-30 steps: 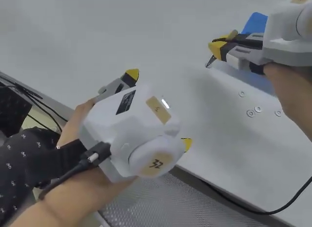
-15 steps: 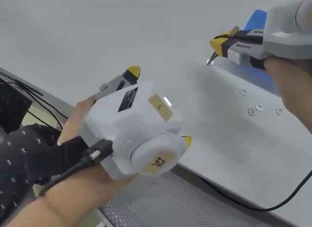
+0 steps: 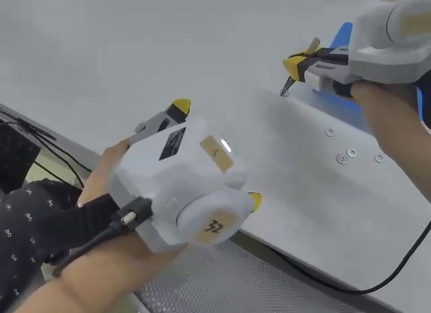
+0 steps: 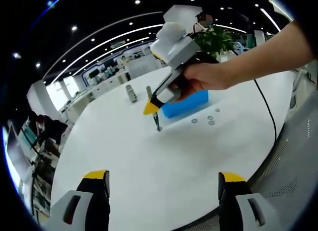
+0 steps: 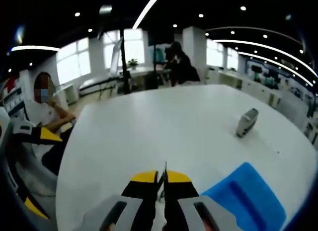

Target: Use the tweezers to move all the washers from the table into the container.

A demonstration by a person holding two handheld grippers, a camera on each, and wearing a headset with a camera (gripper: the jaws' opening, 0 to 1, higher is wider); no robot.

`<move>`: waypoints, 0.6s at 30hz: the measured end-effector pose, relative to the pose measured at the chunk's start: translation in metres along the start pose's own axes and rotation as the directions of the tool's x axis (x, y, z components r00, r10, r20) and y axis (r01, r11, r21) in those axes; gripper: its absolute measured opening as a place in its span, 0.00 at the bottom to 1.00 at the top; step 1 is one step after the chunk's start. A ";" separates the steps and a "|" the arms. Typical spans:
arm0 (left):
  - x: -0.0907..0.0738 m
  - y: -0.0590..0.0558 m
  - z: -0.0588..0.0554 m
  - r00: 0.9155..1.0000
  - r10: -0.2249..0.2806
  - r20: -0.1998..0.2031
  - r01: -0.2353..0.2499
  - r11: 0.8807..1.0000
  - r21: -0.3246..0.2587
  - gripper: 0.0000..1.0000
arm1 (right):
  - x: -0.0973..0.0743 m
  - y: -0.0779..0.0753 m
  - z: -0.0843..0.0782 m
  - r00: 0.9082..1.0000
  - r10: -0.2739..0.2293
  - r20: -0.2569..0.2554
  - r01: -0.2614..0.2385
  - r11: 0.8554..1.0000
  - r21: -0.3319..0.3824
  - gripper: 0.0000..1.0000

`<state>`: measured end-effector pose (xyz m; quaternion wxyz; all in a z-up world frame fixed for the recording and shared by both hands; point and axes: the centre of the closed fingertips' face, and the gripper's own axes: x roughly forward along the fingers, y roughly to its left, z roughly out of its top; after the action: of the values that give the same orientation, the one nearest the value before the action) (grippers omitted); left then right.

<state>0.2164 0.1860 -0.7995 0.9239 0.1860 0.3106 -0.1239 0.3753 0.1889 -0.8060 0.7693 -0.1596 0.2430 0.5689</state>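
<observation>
1. Right gripper (image 3: 300, 60) clenched on the tweezers (image 3: 287, 87), tips angled down over bare table (image 3: 202, 44); too small to tell whether anything sits between the tips.
2. Washers (image 3: 342, 159) loose on the table, right of the tips in the head view and nearer the person; blue container (image 3: 342, 38) just behind that gripper.
3. Likely calls for swinging the tips rightward onto the washers, with the tweezers' long axis kept tilted down.
4. Left gripper (image 4: 161, 184) released, jaws wide, well apart at the table edge, clearly the farther one.
5. Reads "32" on its round sticker (image 3: 215, 225); black label (image 3: 174, 141) illegible.
</observation>
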 end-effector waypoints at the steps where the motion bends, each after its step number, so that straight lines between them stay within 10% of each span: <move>1: 0.000 0.000 0.000 1.000 -0.001 0.001 0.001 1.000 0.001 0.93 | 0.000 0.001 0.000 1.000 -0.001 -0.003 0.001 1.000 -0.003 0.00; 18: -0.001 -0.005 0.003 1.000 -0.024 0.017 0.024 1.000 0.003 0.94 | -0.054 -0.009 0.031 0.995 -0.061 0.077 0.055 0.995 0.084 0.00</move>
<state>0.2156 0.1804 -0.7986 0.9246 0.1825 0.3048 -0.1372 0.3767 0.1592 -0.7507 0.8005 -0.1123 0.2305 0.5418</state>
